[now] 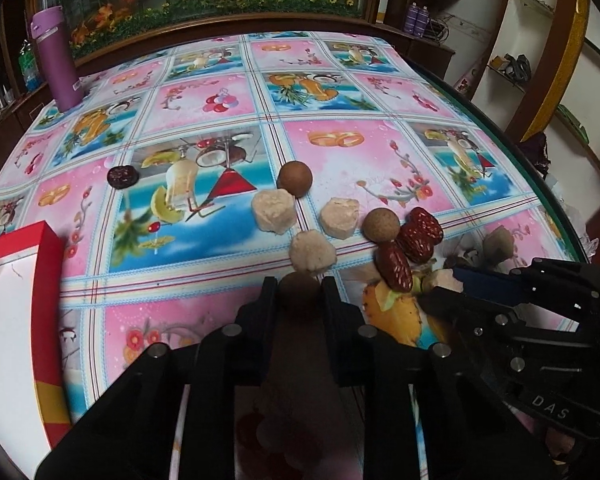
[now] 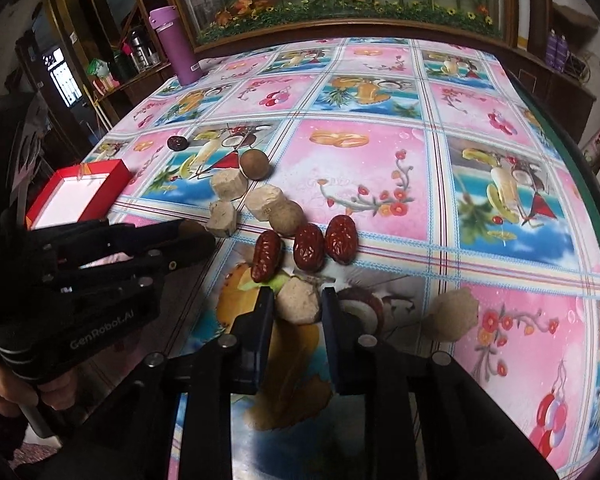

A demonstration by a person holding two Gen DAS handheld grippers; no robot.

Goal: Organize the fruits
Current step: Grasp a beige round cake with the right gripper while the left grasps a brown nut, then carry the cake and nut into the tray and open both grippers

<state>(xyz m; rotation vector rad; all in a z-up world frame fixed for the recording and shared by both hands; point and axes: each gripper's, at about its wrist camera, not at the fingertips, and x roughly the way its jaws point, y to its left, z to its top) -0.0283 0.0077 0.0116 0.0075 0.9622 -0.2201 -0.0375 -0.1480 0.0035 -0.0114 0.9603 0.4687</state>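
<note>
While lettering reads "GenRobot.AI", the left gripper [image 2: 204, 236] grips a brown ball [image 1: 299, 289].

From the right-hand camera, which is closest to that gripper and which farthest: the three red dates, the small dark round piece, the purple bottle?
1. Red dates: just ahead of the right gripper, which is shut on a pale chunk.
2. Small dark round piece: mid-table, off to the left.
3. Purple bottle: far left edge of the table.
</note>
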